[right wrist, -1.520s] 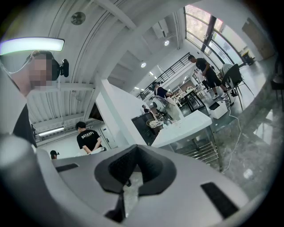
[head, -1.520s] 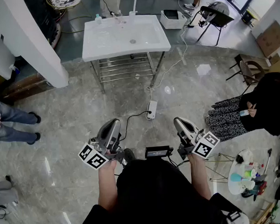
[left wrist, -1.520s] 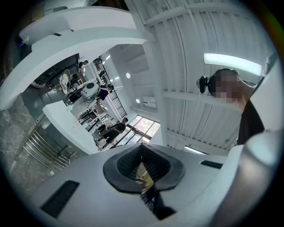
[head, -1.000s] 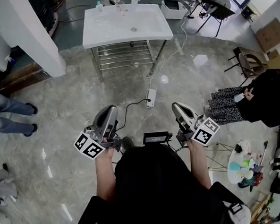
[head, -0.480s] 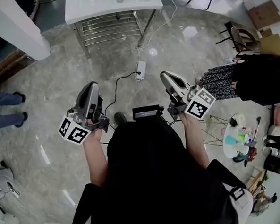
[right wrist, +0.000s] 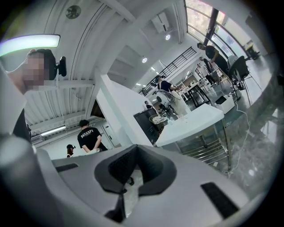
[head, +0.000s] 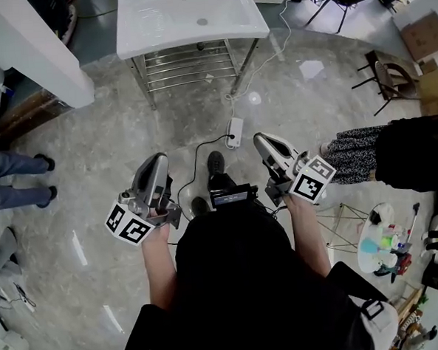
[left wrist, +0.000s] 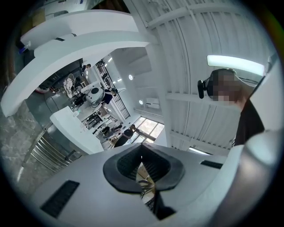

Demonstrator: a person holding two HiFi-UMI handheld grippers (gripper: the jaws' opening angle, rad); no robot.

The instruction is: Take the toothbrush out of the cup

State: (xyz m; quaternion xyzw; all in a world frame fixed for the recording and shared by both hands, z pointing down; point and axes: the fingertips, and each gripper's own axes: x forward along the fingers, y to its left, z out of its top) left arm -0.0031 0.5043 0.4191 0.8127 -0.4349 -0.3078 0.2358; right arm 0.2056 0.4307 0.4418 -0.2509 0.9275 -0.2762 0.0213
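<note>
No legible text, brand or number found. White lettering across back of black T-shirt (right wrist: 90, 134), right gripper view — too small to read. Marker cube (head: 130, 226) on left tool (head: 157, 161) and marker cube (head: 312, 178) on right tool (head: 261, 140) — black-and-white square patterns only, no characters.
</note>
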